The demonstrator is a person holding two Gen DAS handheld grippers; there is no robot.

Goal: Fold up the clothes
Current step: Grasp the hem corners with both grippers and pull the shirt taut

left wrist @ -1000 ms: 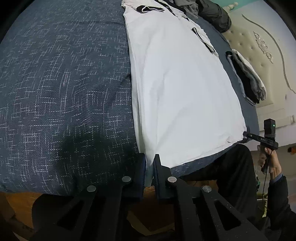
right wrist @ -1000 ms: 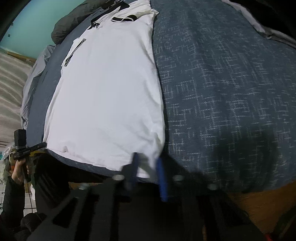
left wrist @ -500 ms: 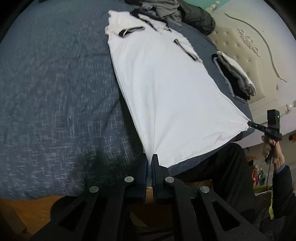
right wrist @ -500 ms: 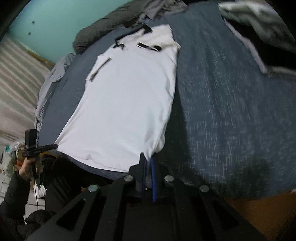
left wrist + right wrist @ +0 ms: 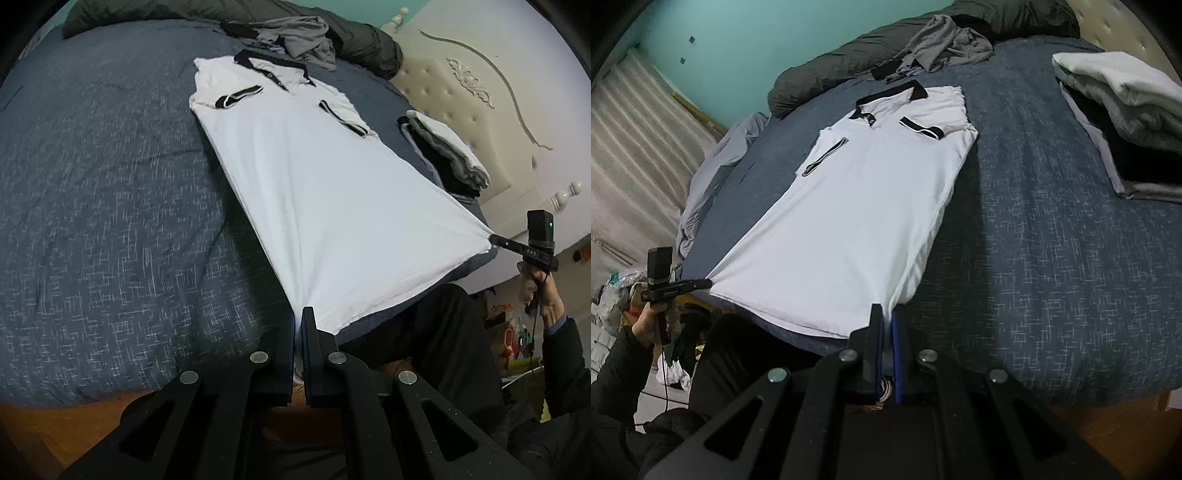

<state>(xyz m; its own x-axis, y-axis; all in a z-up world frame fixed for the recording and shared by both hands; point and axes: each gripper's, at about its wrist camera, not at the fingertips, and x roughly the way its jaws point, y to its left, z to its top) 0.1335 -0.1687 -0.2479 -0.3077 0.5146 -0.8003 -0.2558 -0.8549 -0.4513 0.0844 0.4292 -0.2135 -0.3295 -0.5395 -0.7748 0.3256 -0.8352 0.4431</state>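
Left gripper (image 5: 298, 317): jaws pinched on one hem corner of the white polo shirt (image 5: 314, 192). Right gripper (image 5: 886, 315): clamped on the other hem corner. Shirt: black-trimmed collar at 12 o'clock, sleeves folded in, hem raised and taut. Folded clothes stack (image 5: 1123, 110): 2 o'clock. Grey garment (image 5: 945, 44): beyond collar. Surface: blue bedspread (image 5: 1052, 240); teal wall (image 5: 738, 44).

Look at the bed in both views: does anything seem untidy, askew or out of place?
The white polo shirt lies flat, both grippers clamped on its hem corners. The odd one out is a crumpled grey garment heaped beyond its collar, unlike the neat folded stack on the blue bedspread.
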